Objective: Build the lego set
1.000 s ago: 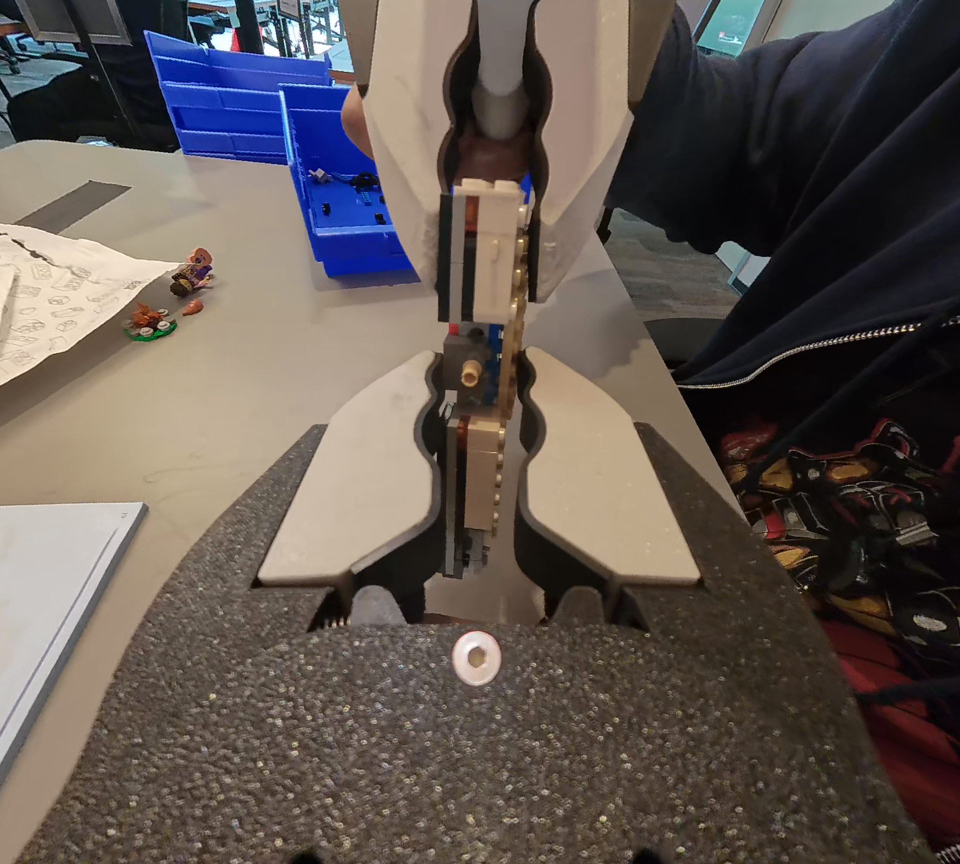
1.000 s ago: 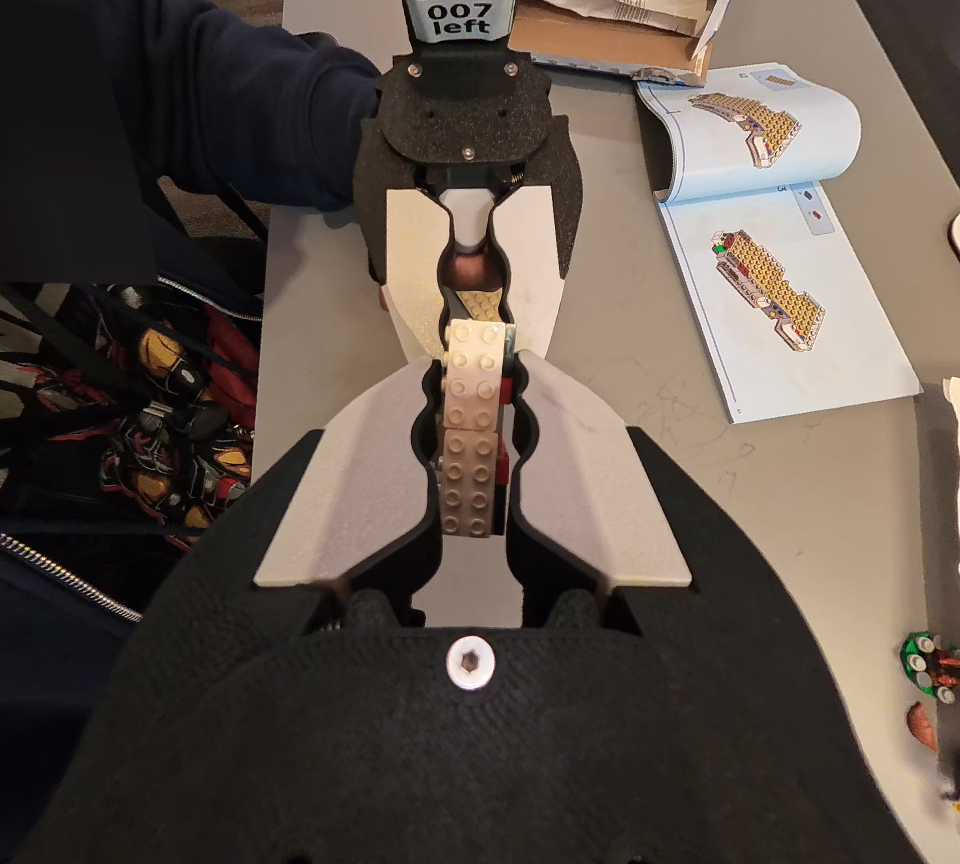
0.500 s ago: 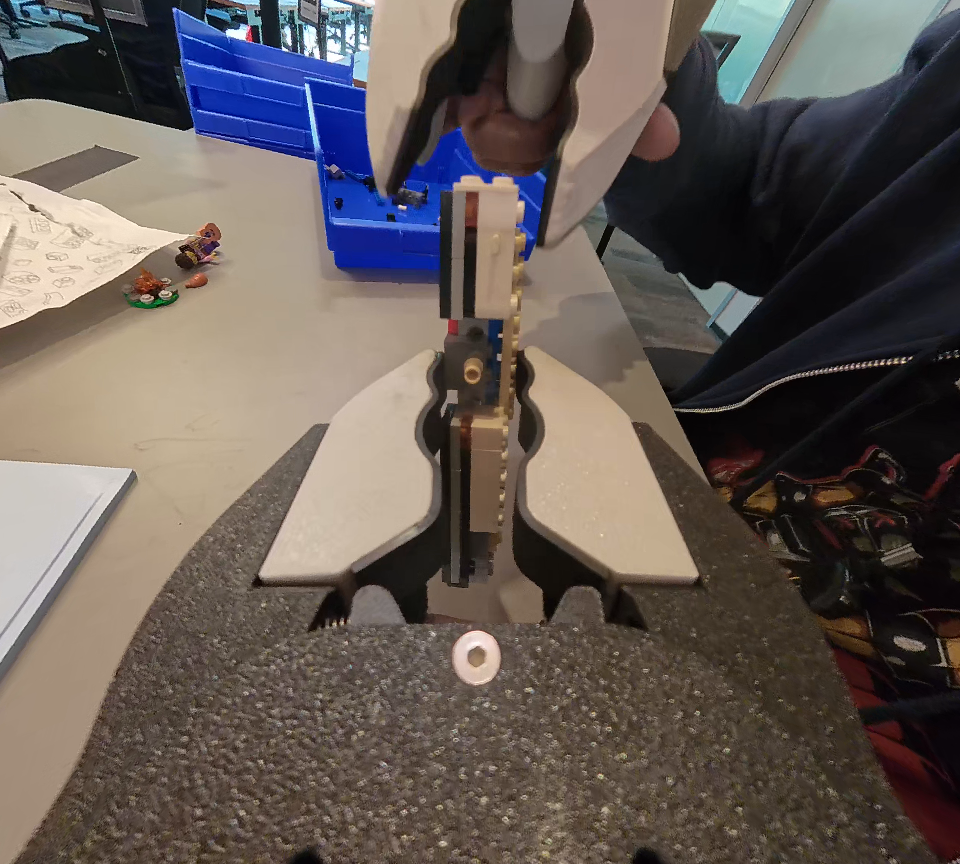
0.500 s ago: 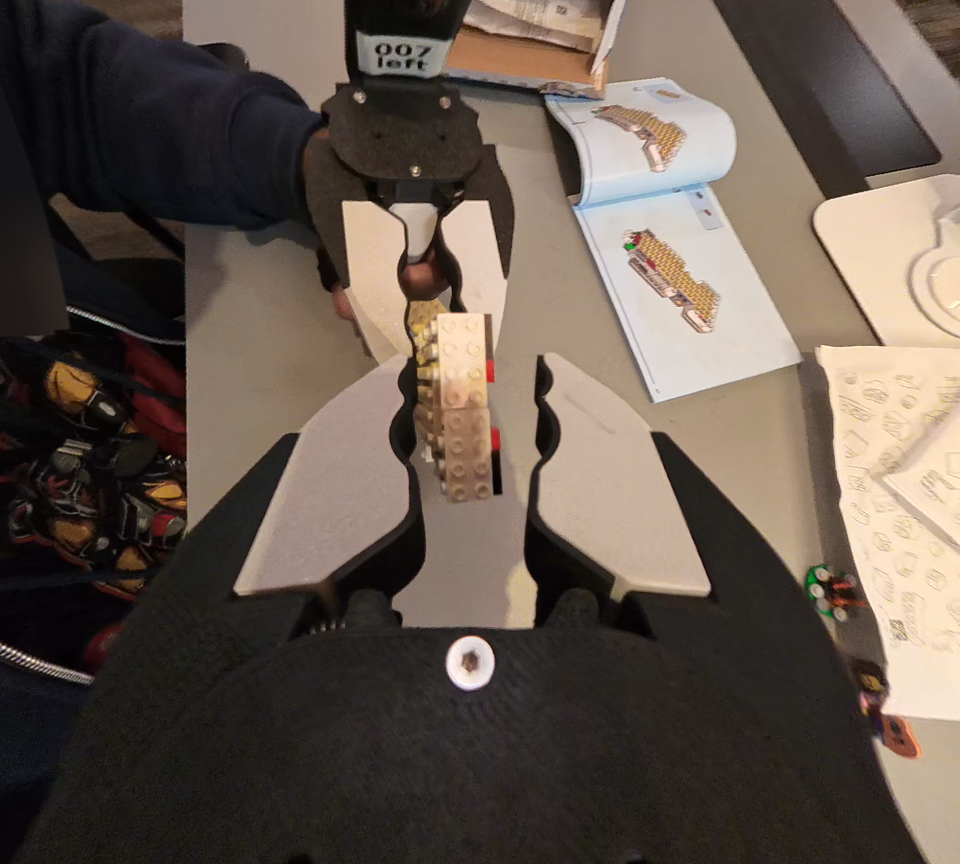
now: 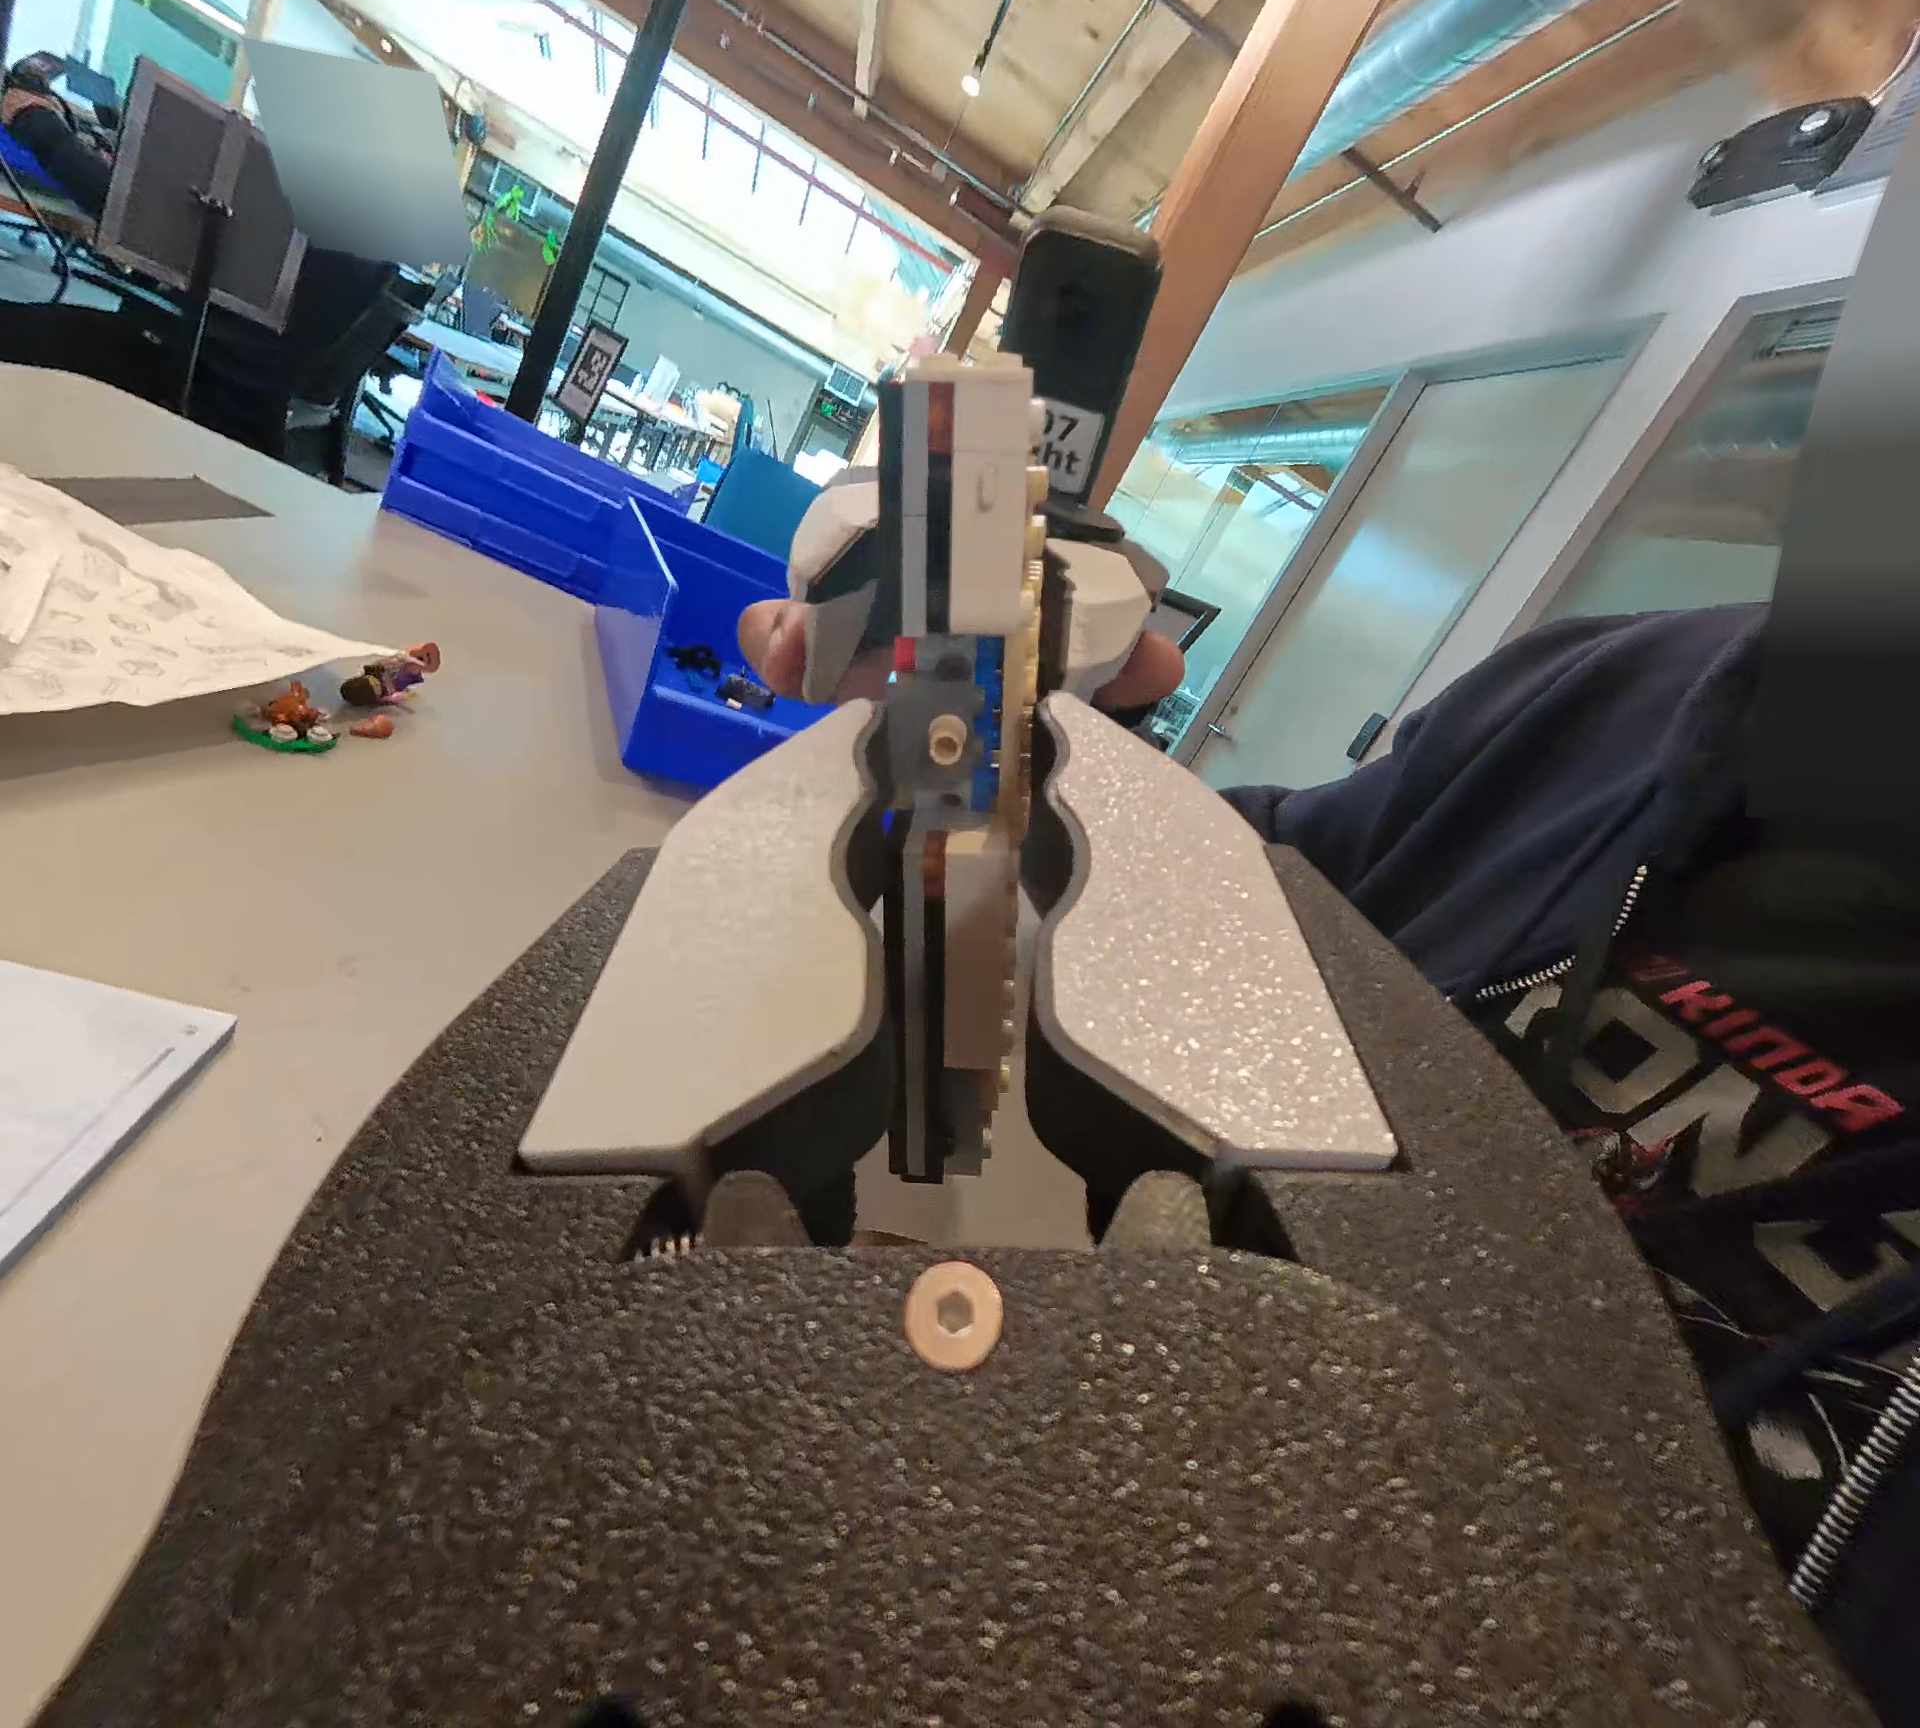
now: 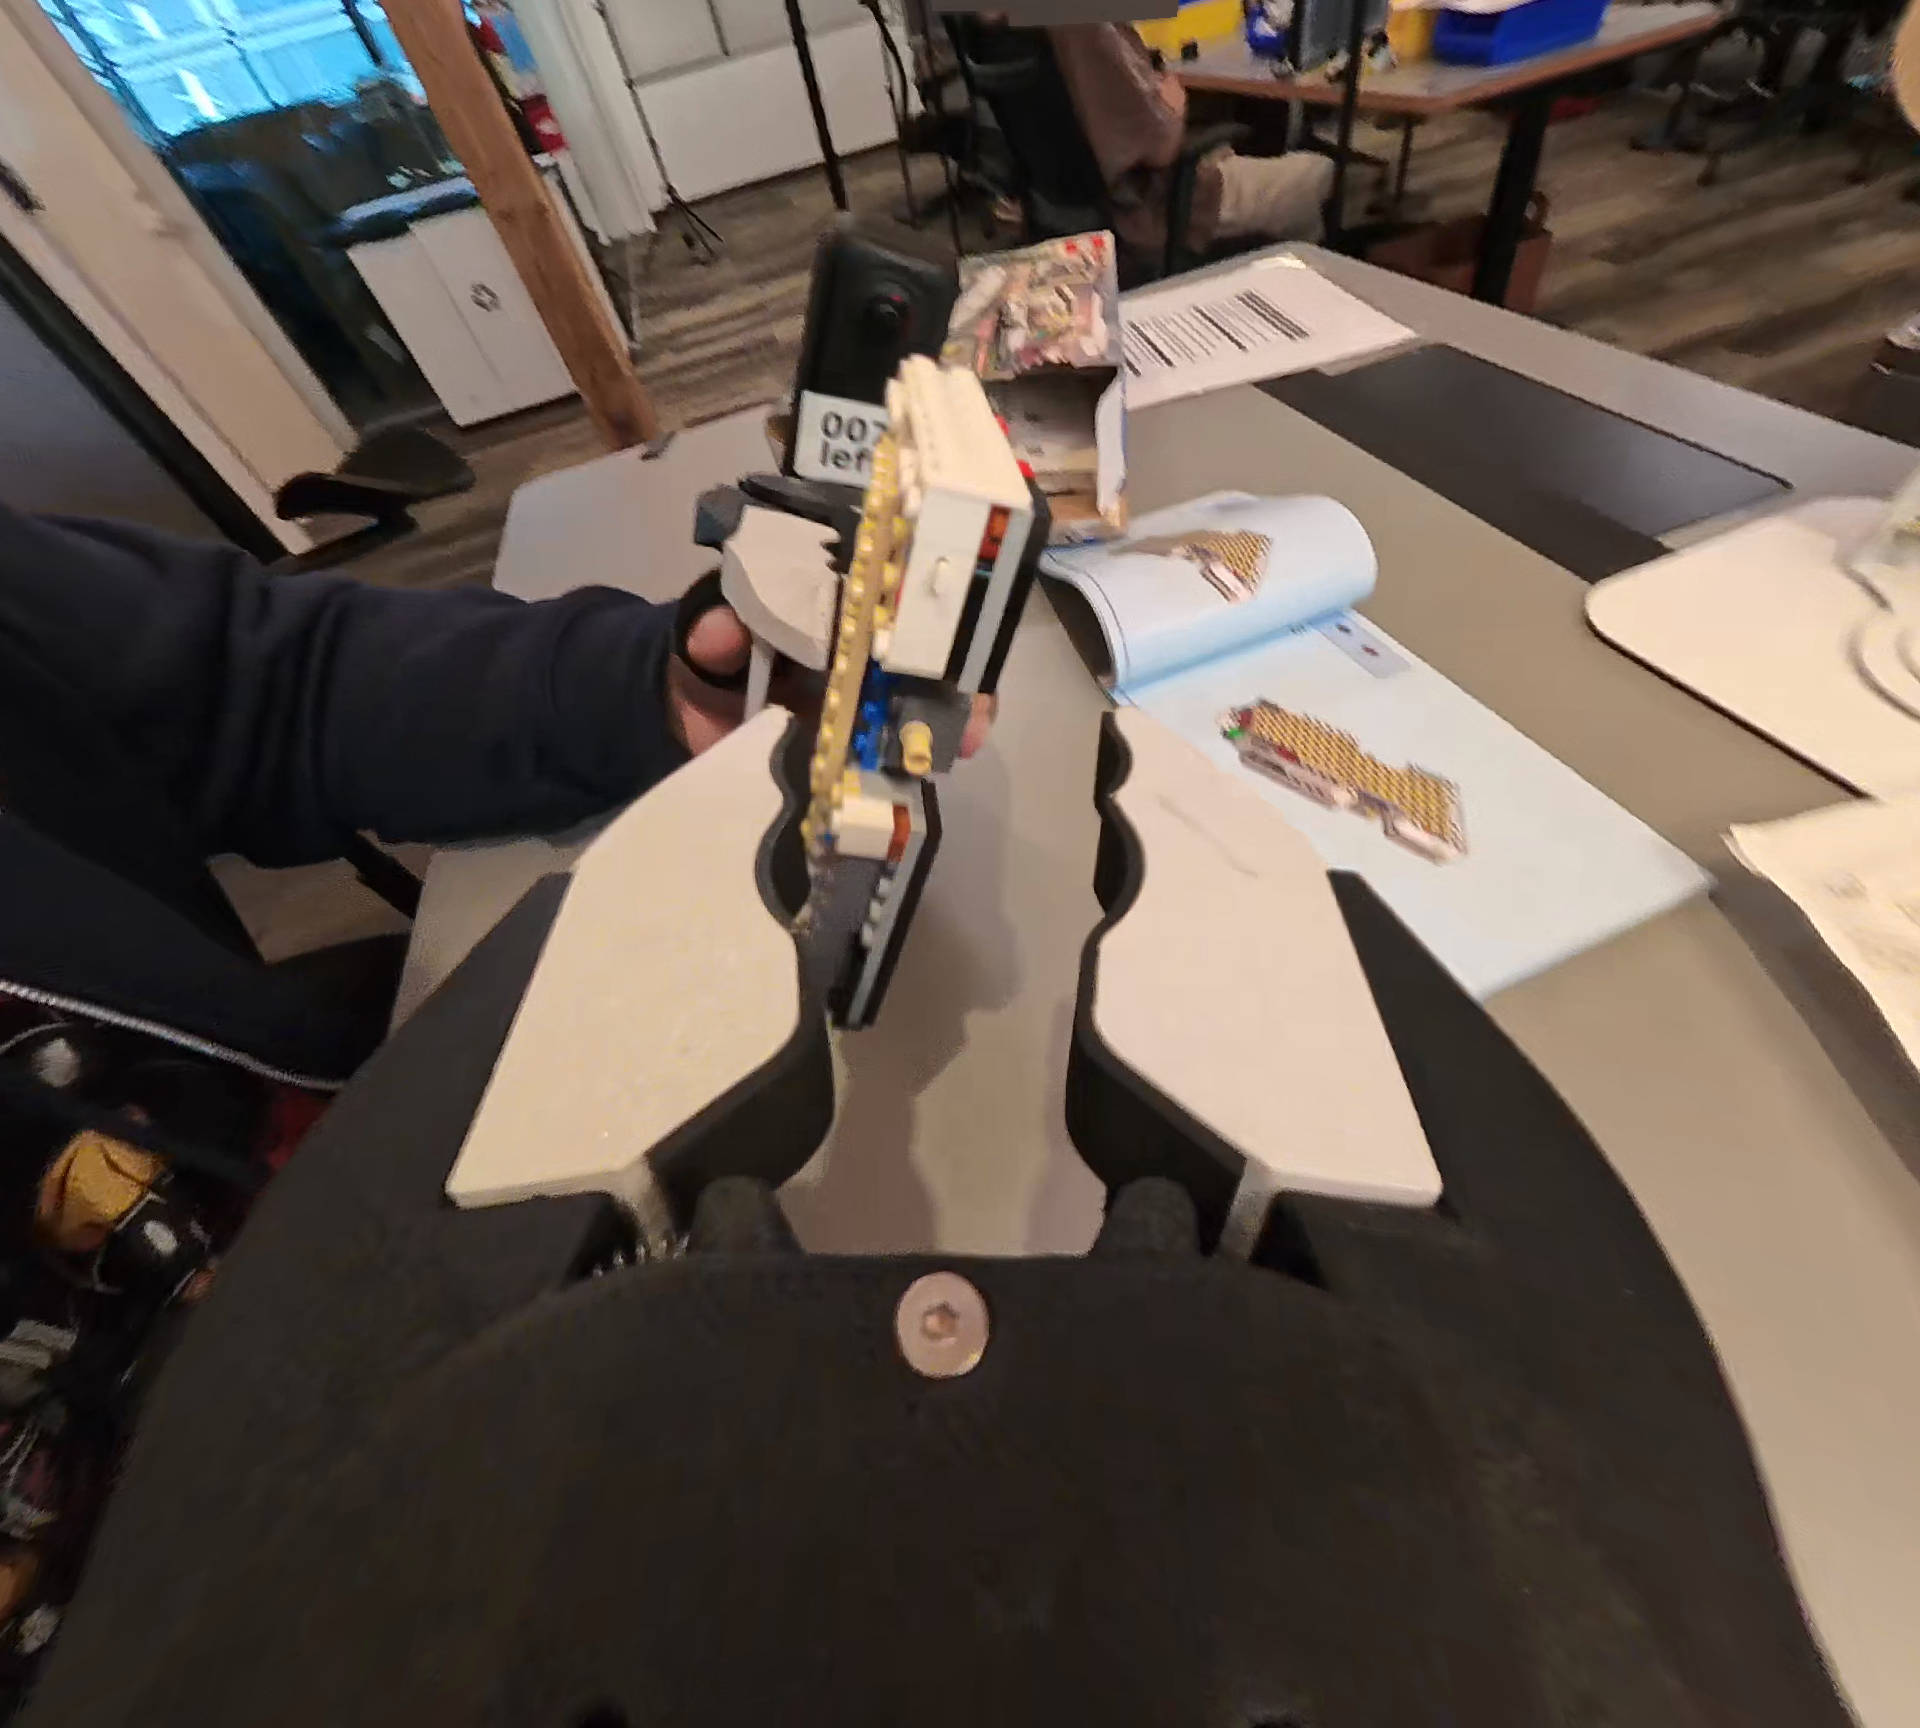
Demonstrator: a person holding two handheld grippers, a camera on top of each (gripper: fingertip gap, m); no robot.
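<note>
A long toy-brick model [image 5: 966, 515], with white, black, tan and blue layers, stands upright in my left gripper [image 5: 956, 733]. Both left pads press on its lower half. The right gripper [image 5: 1112, 598] shows behind the model's upper part, its fingers spread to either side of it. In the right wrist view my right gripper [image 6: 940, 733] is wide open. The model [image 6: 935, 577] sits between its fingers, close to the left finger [image 6: 675, 930], and the right finger [image 6: 1226, 951] is well clear of it. The left gripper [image 6: 779, 577] holds the model from behind.
Blue bins [image 5: 707, 639], small toy figures [image 5: 390, 676] and a printed sheet [image 5: 104, 618] lie on the grey table [image 5: 312, 847]. An open instruction booklet [image 6: 1351, 743], a cardboard box [image 6: 1049, 390], a black mat [image 6: 1507, 431] and a white tray [image 6: 1766, 618] lie farther off. Left and right tips are no more than a few centimetres apart.
My right gripper opened and let go of the model's upper end. My left gripper kept its hold and tilted the model up, so the room now shows behind it.
</note>
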